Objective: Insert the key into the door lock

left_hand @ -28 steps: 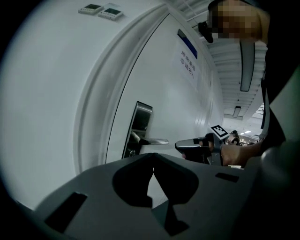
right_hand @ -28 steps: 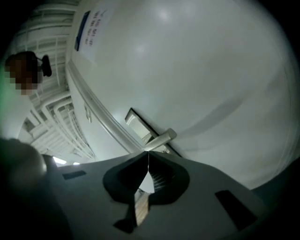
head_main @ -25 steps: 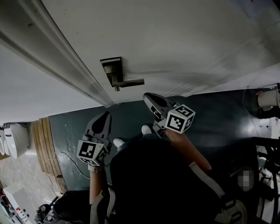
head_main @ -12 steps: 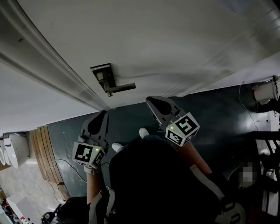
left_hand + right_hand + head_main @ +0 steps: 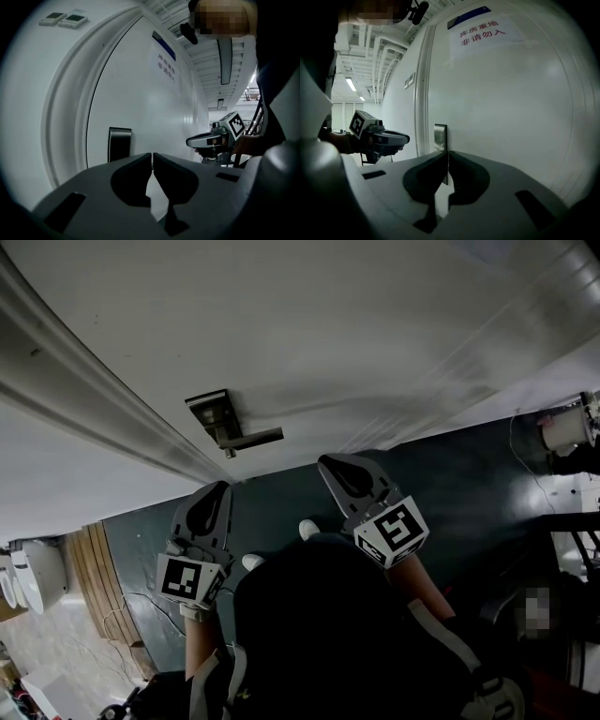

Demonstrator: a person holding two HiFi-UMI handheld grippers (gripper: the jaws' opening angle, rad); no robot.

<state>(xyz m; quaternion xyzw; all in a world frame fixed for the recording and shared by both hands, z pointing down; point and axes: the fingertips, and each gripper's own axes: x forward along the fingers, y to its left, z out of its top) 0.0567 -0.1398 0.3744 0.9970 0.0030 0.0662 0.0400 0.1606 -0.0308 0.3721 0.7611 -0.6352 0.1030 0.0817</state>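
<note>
Left gripper [image 5: 217,493] and right gripper [image 5: 330,467] both closed, nothing seen between jaws, held short of door lock [image 5: 208,409] and lever handle [image 5: 255,438]. Key not identifiable; small stub [image 5: 230,453] beneath lock possibly key. Likely risks: reaching lock keyless; closed tips knocking handle

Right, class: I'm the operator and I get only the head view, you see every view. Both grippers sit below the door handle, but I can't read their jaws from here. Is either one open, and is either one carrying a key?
Observer: The left gripper is shut, jaws together, with no key between them.
Operator: And the other?
Observer: The right gripper is shut too. A thin dark line shows in its gap, seemingly the edge of the lock plate behind it. I can't make out a key.
Operator: Anything higher on the door?
Observer: A white sign with red print, well above the lock plate.
</note>
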